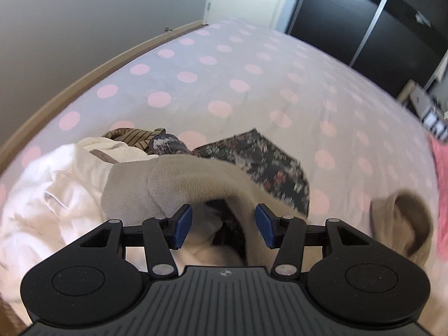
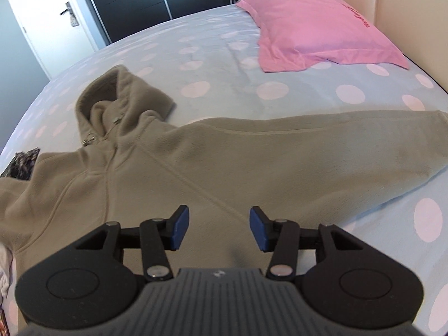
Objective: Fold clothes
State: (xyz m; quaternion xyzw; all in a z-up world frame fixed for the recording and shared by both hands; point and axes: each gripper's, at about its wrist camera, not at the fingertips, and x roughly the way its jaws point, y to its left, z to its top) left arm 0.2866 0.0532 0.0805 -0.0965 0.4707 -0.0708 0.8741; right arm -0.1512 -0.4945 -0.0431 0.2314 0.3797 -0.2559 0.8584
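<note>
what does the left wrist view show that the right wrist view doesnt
Only the left wrist view shows the pile of other clothes: a white garment, a brown striped garment, and the left claw, open above the fleece.

Only the right wrist view shows the hoodie's zipper, its outstretched sleeve, the white door and the right claw, open.

Both show the beige fleece hoodie, the dark floral garment, the pink pillow, the polka-dot bedsheet and the dark wardrobe.

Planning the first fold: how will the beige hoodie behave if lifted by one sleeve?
The hoodie is probably floppy: its hood already slumps in creases. The thick fleece suggests some drag and sag. Its sleeve lies flat, so it would likely trail rather than hold shape.
</note>
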